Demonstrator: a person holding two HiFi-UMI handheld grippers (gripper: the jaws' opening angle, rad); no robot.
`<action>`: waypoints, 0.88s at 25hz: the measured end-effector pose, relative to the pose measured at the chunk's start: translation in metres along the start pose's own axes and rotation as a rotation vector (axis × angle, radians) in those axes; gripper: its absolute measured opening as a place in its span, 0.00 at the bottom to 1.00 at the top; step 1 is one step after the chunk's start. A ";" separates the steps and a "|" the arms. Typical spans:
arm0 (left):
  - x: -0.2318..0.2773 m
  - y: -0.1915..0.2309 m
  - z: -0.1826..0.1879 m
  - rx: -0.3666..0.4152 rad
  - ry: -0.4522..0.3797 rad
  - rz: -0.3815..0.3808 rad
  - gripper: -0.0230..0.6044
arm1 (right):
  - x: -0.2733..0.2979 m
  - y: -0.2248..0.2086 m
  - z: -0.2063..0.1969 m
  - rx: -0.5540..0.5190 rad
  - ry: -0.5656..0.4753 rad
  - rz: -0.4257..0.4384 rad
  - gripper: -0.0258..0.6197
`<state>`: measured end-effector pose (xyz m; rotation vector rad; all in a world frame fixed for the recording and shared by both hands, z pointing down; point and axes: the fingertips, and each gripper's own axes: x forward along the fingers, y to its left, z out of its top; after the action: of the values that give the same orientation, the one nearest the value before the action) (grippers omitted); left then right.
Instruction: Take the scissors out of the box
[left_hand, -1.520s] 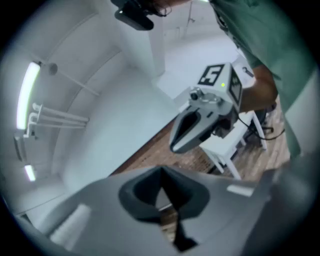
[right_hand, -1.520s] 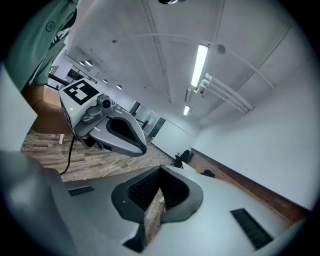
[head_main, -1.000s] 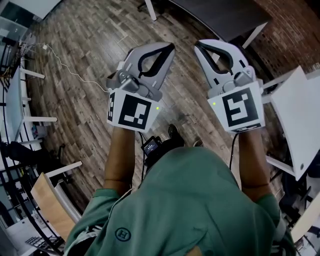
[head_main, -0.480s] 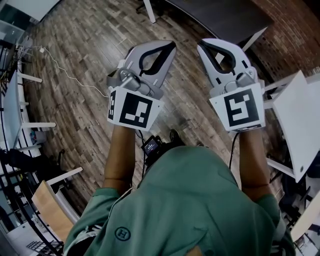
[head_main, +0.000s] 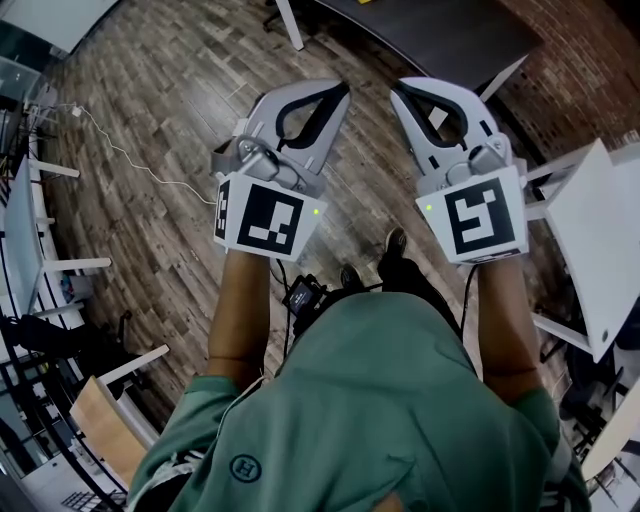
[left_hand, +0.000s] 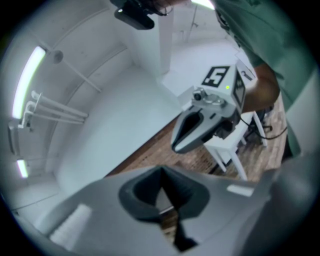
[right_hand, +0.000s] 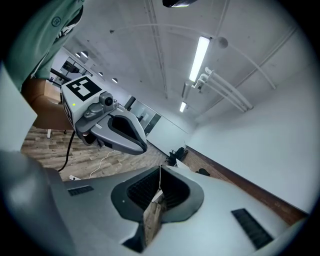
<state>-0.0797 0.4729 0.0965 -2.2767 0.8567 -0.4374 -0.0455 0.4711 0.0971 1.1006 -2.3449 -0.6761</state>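
Grey left hand-held gripper (left_hand: 161, 172), seemingly closed

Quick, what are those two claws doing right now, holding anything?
Left claw: closed, holding nothing.
Right claw: closed, holding nothing.

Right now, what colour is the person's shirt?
The shirt is green; the head view shows it best.
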 end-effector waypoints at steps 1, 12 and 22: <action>0.002 -0.003 -0.002 0.000 0.004 -0.002 0.04 | 0.000 0.001 -0.004 0.001 -0.001 0.001 0.05; 0.052 0.024 -0.038 0.011 0.062 0.010 0.04 | 0.052 -0.034 -0.035 0.032 -0.030 0.040 0.05; 0.152 0.057 -0.065 0.019 0.110 0.023 0.04 | 0.111 -0.113 -0.088 0.050 -0.063 0.074 0.05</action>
<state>-0.0279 0.3065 0.1166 -2.2401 0.9288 -0.5622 0.0067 0.2987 0.1187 1.0216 -2.4552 -0.6367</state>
